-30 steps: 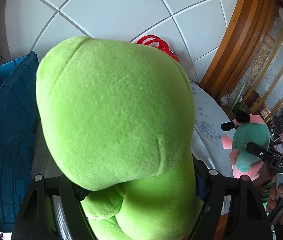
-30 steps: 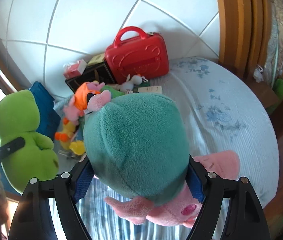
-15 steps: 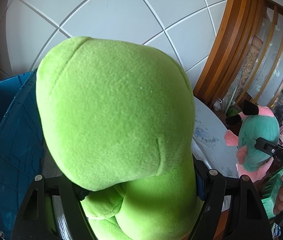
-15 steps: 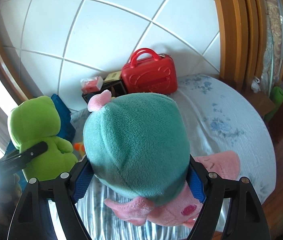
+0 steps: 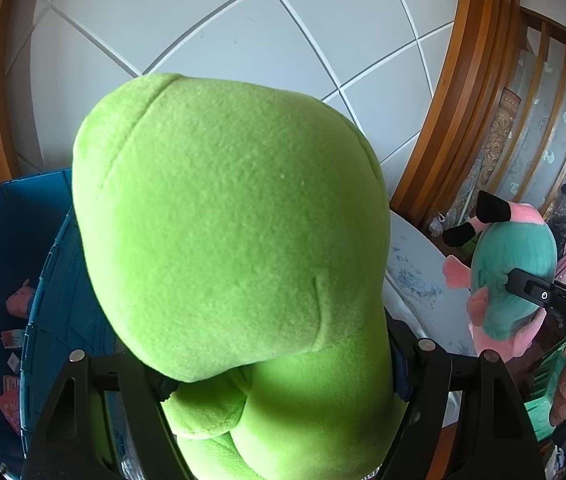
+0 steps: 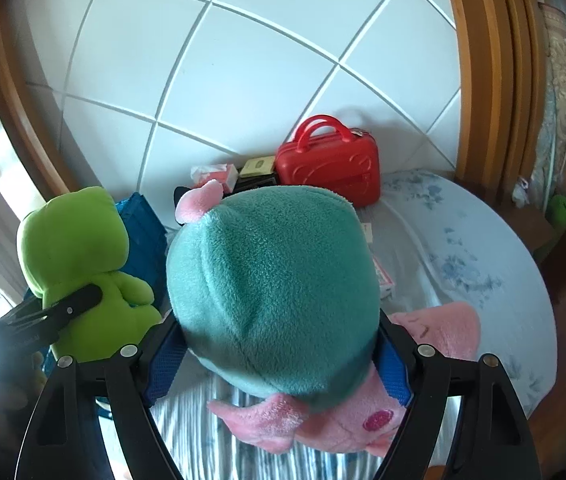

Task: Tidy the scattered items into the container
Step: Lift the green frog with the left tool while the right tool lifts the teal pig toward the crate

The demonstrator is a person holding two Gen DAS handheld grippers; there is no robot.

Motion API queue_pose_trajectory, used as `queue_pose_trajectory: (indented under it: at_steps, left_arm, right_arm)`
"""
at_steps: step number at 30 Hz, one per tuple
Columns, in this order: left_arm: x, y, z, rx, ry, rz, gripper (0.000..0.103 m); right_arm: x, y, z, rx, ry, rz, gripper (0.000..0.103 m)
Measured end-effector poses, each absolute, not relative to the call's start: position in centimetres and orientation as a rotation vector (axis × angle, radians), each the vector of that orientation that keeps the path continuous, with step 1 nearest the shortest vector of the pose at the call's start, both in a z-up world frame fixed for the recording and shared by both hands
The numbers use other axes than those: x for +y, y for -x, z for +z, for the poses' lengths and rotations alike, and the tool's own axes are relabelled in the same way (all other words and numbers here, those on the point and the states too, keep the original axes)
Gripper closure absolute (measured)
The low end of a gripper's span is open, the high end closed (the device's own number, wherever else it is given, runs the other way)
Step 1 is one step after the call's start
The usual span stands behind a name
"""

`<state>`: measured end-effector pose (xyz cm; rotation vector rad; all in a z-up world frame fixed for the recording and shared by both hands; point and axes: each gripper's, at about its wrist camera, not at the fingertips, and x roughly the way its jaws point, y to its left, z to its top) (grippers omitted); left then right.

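Left wrist view now shows the blue container (image 5: 11, 248) open just beside the green frog plush (image 5: 227, 224), where a second ago only its wall showed; the drop looks close. Left gripper (image 5: 275, 364) jaws grip the frog. Right gripper (image 6: 279, 364) jaws clamp the teal-and-pink plush (image 6: 271, 292) above the bed (image 6: 475, 248). Red case (image 6: 329, 172) and small boxes (image 6: 257, 168) remain, well apart.

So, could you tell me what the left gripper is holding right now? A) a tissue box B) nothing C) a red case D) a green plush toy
D: the left gripper is clamped on the green plush toy, beside the blue bin.
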<state>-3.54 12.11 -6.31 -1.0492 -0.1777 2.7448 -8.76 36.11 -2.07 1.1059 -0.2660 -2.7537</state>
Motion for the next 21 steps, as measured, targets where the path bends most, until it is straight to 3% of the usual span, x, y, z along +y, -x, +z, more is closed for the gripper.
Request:
queue_pose_trajectory:
  at_steps: [21]
  left_arm:
    - [-1.4, 0.6, -3.9, -0.319, 0.938, 2.879, 0.026]
  right_arm:
    - [21.0, 11.5, 0.6, -0.09, -1.032, -2.633, 0.021]
